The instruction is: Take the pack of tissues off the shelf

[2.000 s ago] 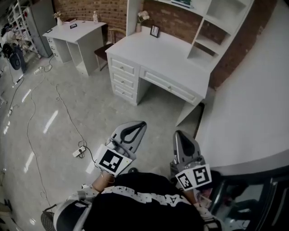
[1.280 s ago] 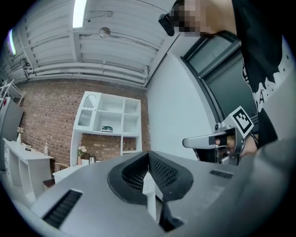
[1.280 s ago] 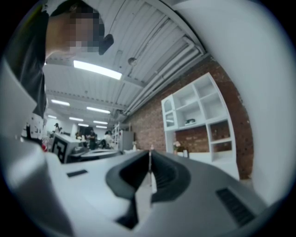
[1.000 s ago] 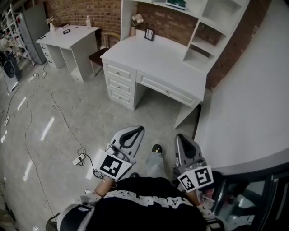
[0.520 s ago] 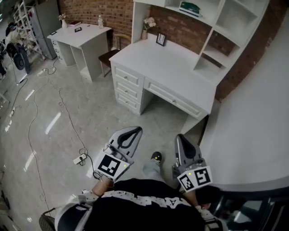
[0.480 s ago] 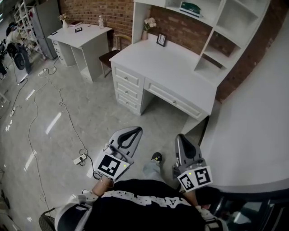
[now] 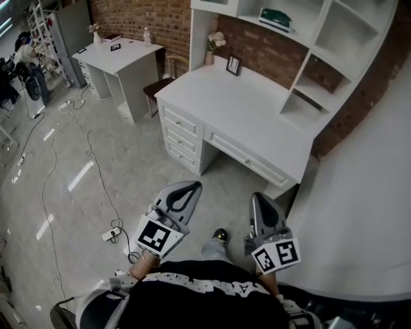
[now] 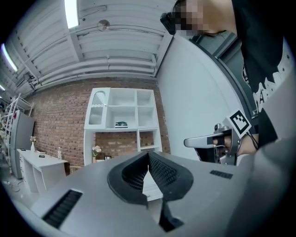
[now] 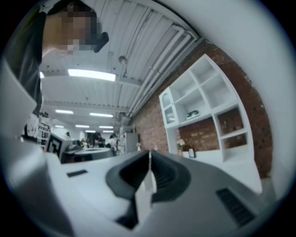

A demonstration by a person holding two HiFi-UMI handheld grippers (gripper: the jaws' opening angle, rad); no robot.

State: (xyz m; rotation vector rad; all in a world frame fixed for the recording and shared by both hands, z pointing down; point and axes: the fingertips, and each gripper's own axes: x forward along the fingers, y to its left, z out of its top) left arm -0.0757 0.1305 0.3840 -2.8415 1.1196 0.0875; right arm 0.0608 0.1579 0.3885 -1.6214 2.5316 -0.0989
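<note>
Overhead, a person in a dark top (image 7: 205, 302) holds two tools out level, side by side above a pale floor (image 7: 135, 167). The left gripper (image 7: 192, 185) and the right gripper (image 7: 257, 196) each have their jaws pressed together, with nothing between them. Well ahead of both tips stands a white desk (image 7: 250, 109) against a brick wall, with a white shelf unit (image 7: 302, 61) rising from its back. The pack of tissues (image 7: 278, 19), green, lies flat in an upper compartment, far beyond the jaws. It sits above and a little left of the left gripper's tips in that gripper's view, and above and right of the right gripper's tips in its view. Below the pack, on the desk, are a vase of flowers (image 7: 213, 45) and a picture frame (image 7: 234, 64). Left of the left gripper, a power strip (image 7: 112, 232) lies on the floor.
</note>
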